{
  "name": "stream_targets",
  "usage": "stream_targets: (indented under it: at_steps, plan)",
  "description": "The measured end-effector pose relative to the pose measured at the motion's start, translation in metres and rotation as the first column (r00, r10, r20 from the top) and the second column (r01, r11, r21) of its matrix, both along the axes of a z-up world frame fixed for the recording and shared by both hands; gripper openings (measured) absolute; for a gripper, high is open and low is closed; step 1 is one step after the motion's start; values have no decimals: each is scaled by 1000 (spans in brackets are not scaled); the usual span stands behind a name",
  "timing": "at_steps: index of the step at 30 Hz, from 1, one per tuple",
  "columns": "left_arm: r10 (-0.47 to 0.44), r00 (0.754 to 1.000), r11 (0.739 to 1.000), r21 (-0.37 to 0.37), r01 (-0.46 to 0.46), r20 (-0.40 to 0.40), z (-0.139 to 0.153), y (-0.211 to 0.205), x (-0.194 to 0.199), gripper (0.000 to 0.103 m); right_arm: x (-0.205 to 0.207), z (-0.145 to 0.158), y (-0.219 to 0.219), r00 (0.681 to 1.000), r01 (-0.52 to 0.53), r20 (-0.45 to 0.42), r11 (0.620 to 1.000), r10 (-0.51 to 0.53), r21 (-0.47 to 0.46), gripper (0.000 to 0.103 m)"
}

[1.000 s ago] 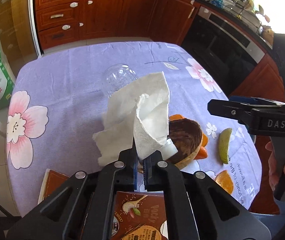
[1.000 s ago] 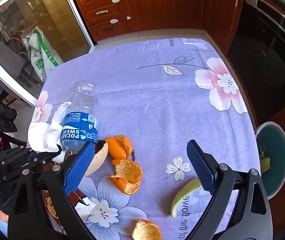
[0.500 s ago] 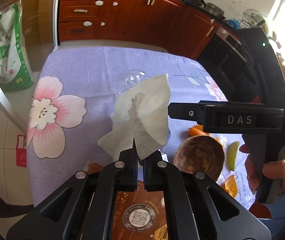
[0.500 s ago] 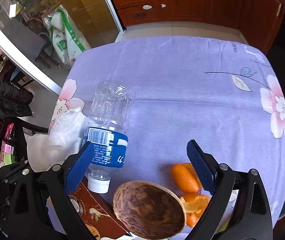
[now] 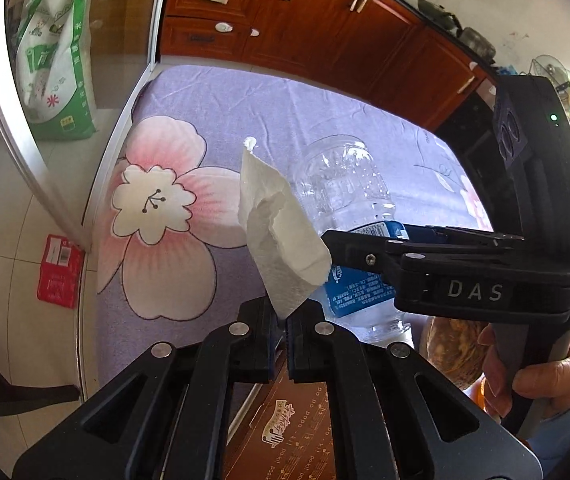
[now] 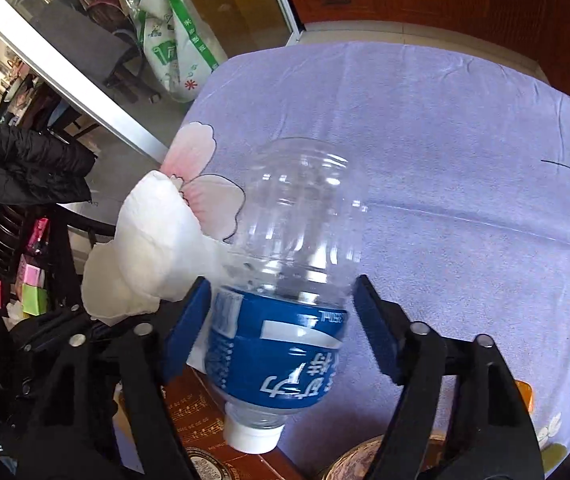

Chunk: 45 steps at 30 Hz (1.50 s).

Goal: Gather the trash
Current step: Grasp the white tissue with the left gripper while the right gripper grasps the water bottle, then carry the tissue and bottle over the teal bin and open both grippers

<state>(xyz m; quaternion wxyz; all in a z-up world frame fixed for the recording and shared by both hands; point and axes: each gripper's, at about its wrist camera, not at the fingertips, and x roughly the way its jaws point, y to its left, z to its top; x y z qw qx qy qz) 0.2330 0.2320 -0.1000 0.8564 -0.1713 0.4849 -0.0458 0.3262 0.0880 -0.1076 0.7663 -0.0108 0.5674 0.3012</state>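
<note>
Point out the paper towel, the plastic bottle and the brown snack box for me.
paper towel [image 5: 281,240], left wrist view, on the crumpled white sheet.
plastic bottle [image 6: 277,356], right wrist view, on its blue label.
brown snack box [image 5: 285,436], left wrist view, on the printed lid under the fingers.

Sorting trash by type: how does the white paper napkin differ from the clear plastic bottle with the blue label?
The white paper napkin is opaque, soft and crumpled; the clear plastic bottle with the blue label is see-through and rigid. The napkin is pinched in the shut left gripper and held off the purple floral tablecloth; the bottle lies on it, between the right gripper's closing jaws.
</note>
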Motion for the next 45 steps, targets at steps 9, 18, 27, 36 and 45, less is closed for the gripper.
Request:
stream_targets:
  at_steps: [9,18,27,36,45]
  plan:
    - [-18,998,1000,19,17,62,28,-17,-5,4,-9,41,-26,993,42,104,998,-46,39,65]
    - [-103,980,993,80,90,171,91,-71,-29,4,-34,101,-94,970,121,195,983,-147,138,64]
    - [-260,940,963,136,234,221,133,-163,-50,4,-76,138,-211,920,249,255,947,-297,205,64]
    - [-479,855,876,180,448,199,140,-288,-60,4,-122,136,-356,829,441,271,869,-490,223,64]
    - [-634,764,768,214,604,122,117,-403,-58,4,-155,101,-482,709,628,225,744,-668,230,64]
